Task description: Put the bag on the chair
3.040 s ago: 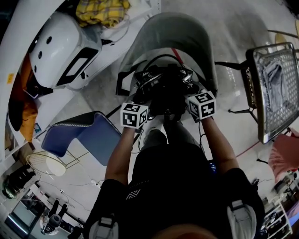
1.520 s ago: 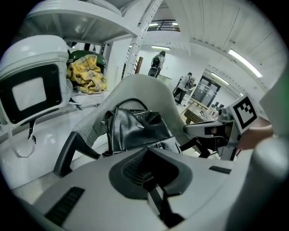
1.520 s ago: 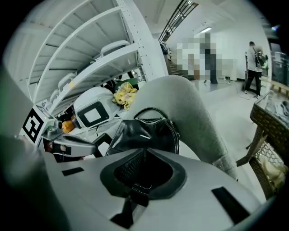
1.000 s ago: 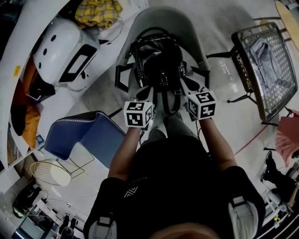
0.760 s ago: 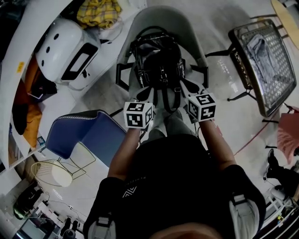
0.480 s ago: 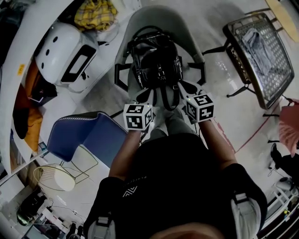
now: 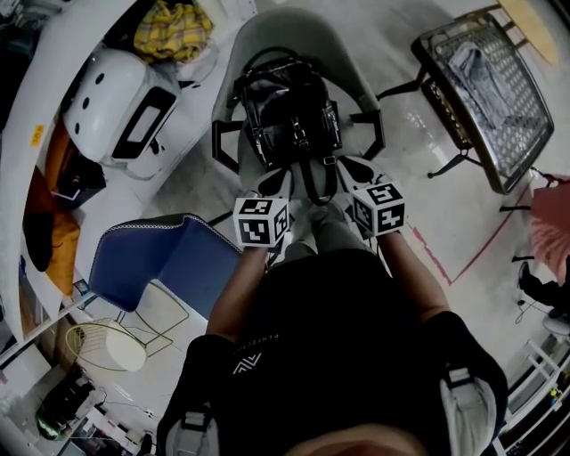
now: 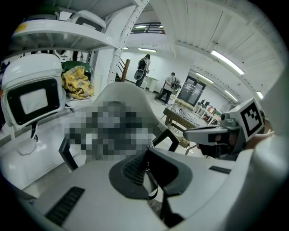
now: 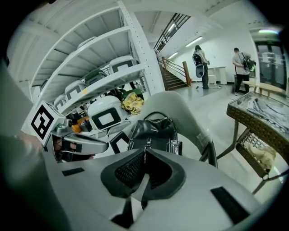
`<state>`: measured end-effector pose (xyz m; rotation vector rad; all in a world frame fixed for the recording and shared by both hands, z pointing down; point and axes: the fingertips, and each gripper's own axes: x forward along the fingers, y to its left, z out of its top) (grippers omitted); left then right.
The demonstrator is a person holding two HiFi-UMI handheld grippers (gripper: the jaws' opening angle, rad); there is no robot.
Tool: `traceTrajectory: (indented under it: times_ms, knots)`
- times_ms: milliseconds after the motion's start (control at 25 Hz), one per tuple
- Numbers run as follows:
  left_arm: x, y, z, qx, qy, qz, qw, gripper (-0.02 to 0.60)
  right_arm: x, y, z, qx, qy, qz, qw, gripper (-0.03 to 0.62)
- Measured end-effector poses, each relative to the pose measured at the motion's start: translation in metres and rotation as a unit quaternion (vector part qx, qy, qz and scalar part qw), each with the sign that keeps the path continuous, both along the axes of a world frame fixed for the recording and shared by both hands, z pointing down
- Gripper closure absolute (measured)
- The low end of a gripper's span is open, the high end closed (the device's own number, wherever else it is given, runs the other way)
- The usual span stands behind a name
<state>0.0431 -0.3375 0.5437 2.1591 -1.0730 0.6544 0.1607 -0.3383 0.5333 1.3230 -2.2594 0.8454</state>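
Note:
The black leather bag stands on the seat of the grey shell chair, its handle up against the backrest and one strap hanging over the seat's front edge. My left gripper and right gripper hover just short of the seat's front, apart from the bag. The right gripper view shows the bag on the chair beyond my right gripper, shut and holding nothing. My left gripper is also shut. A thin dark strap shows below its pads. The bag is blurred in the left gripper view.
A white shelf unit with a white helmet-like housing and a yellow cloth stands left of the chair. A blue chair is at the near left. A mesh basket table with cloth stands right. People stand far off.
Three seconds ago both grippers were at the bag over the seat. Now the bag rests on the chair and both grippers have drawn back towards me.

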Motion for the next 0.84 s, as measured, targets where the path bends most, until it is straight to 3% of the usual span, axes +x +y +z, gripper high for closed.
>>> traceTrajectory:
  times_ms: [840]
  knots:
    - [0.005, 0.012, -0.003, -0.004, 0.0, 0.011, 0.9999, 0.571, 0.002, 0.007, -0.007, 0.013, -0.008, 0.014, 1.0, 0.553]
